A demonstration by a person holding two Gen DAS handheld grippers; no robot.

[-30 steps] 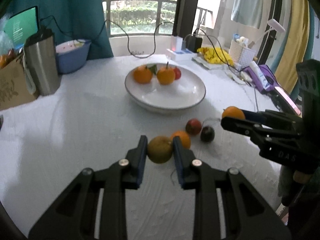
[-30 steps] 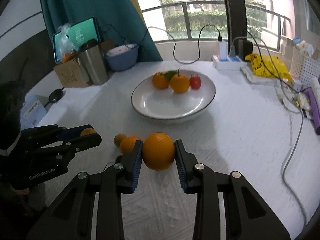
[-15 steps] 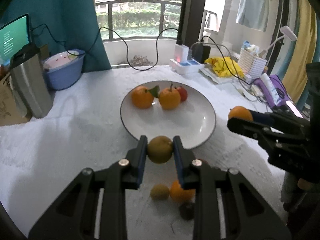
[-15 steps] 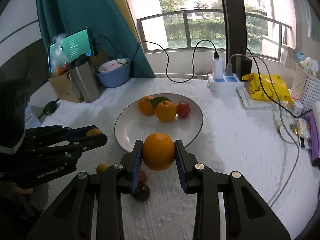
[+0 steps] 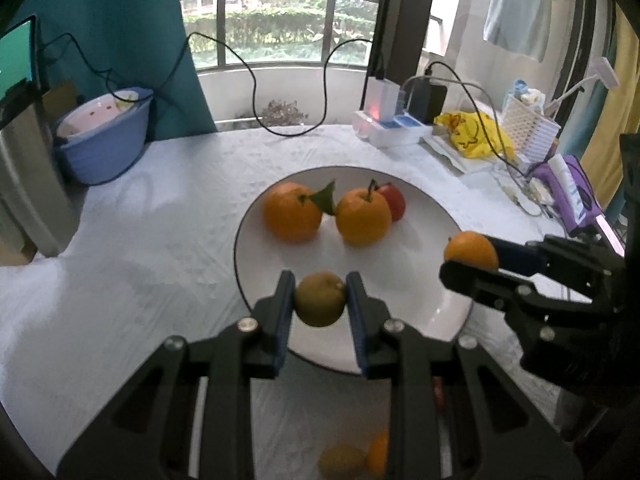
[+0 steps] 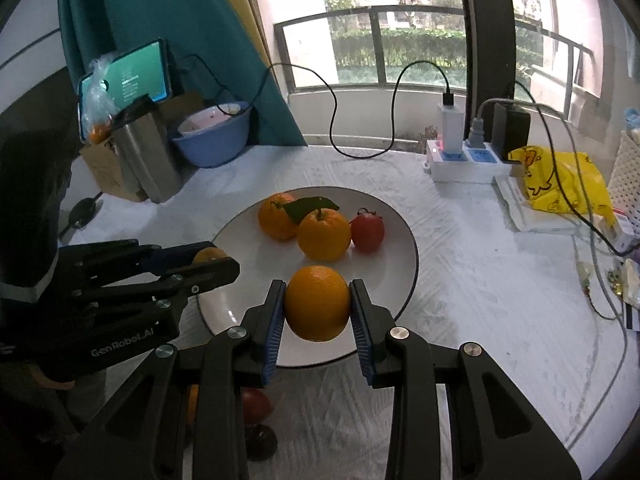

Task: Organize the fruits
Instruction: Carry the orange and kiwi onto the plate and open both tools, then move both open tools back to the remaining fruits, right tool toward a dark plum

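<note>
While both my claws hang over the white plate (image 6: 404,240), the stock reads as follows. Left claw (image 5: 320,300): clamped on one greenish-yellow citrus (image 5: 320,299), blue pads pressed to both its sides, held above the plate's 6 o'clock edge in the left wrist view. Right claw (image 6: 317,304): clamped on one large orange (image 6: 317,303), pads tight against it, held over the plate's near rim in the right wrist view; from the left camera this claw enters at 3 o'clock with the orange showing at its tip. On the plate, far half, toward 12 o'clock: one leafy orange (image 6: 276,216), one stemmed orange (image 6: 324,234) just beside it, one small red fruit (image 6: 368,229) touching the stemmed orange at its 3 o'clock. On the white tablecloth (image 6: 480,280), near side of the plate and partly hidden under my fingers: one red fruit (image 6: 256,406), one dark fruit (image 6: 260,444), one orange sliver, one yellowish fruit (image 5: 342,460). Background at 10 o'clock: blue bowl (image 6: 212,136), steel tumbler (image 6: 146,152). At 1 o'clock: power strip (image 6: 464,160), yellow bag (image 6: 560,184).
</note>
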